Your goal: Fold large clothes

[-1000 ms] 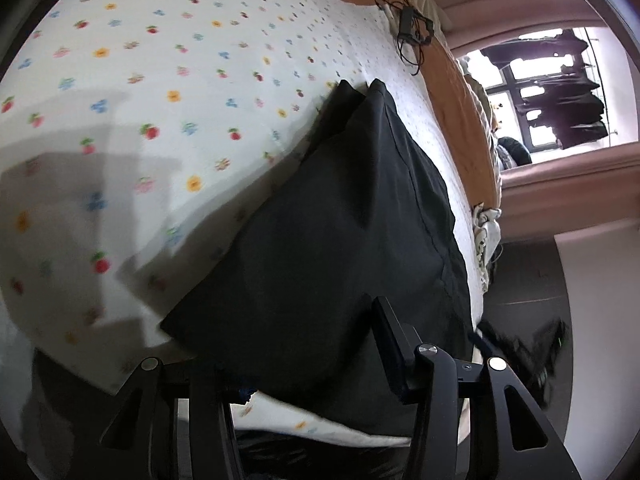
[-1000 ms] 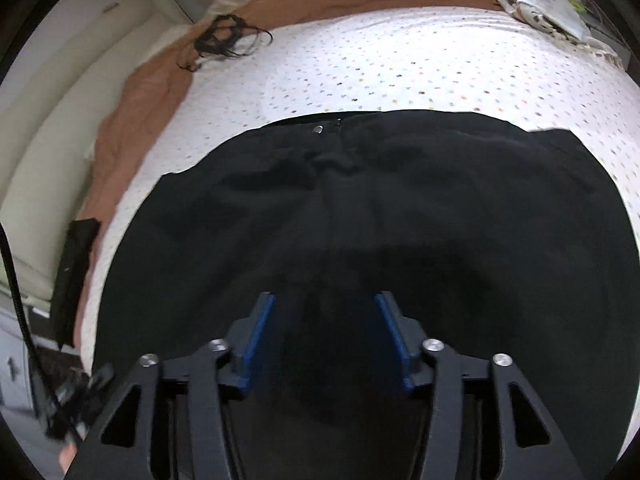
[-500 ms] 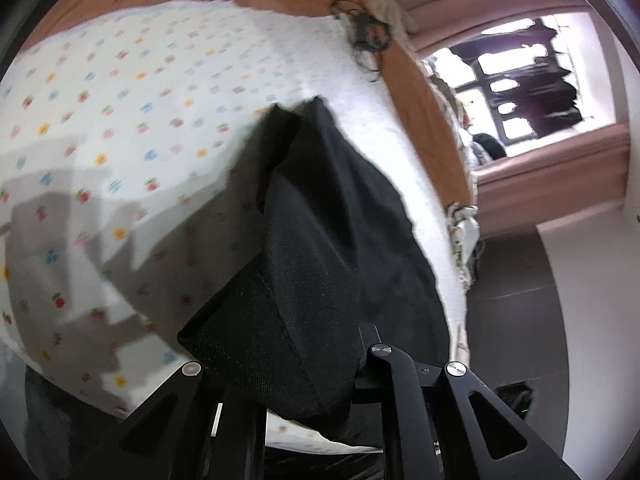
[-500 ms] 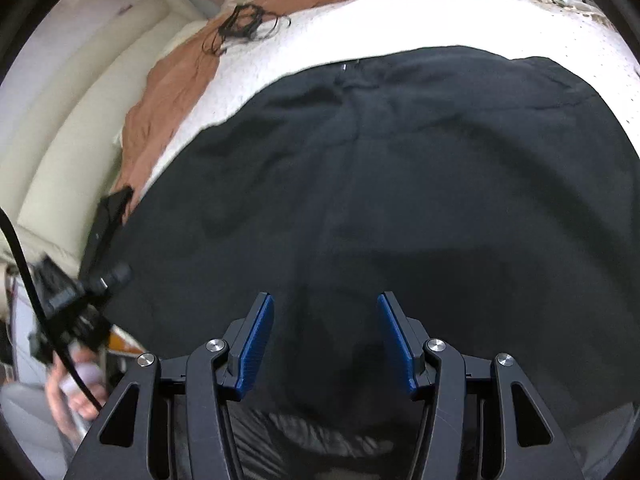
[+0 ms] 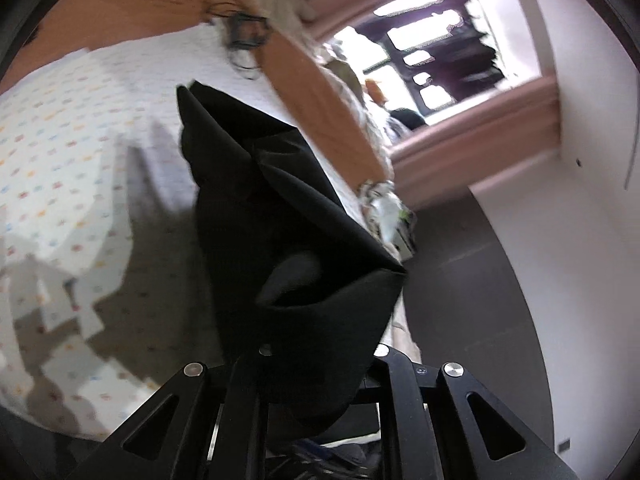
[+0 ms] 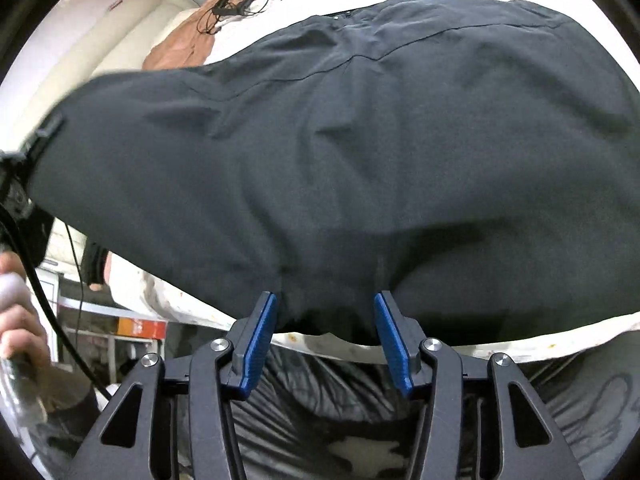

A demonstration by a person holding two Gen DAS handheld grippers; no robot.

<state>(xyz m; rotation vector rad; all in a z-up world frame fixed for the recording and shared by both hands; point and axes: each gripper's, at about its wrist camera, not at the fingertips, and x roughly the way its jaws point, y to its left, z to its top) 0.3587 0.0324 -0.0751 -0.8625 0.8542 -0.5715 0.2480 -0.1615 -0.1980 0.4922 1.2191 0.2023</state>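
A large black garment (image 6: 340,140) lies spread on the bed's white sheet with small coloured prints (image 5: 72,140). My left gripper (image 5: 312,360) is shut on a corner of the garment (image 5: 280,200) and holds it up off the sheet, so the cloth hangs in folds and hides the fingertips. In the right wrist view the garment's left side is raised and blurred. My right gripper (image 6: 324,312) points down at the near hem by the bed's edge. Its blue pads (image 6: 262,340) stand either side of the hem, closing without pressing on it.
A brown blanket (image 5: 132,12) covers the far side of the bed, with a tangle of black cable (image 6: 236,0) on it. Dark floor (image 5: 460,280), a white wall (image 5: 580,240) and a window (image 5: 440,40) lie beyond the bed. A person's hand (image 6: 16,320) shows at the left edge.
My left gripper shut on the garment's corner and lifted it off the sheet. My right gripper drew back from over the garment's middle to its near hem at the bed edge.
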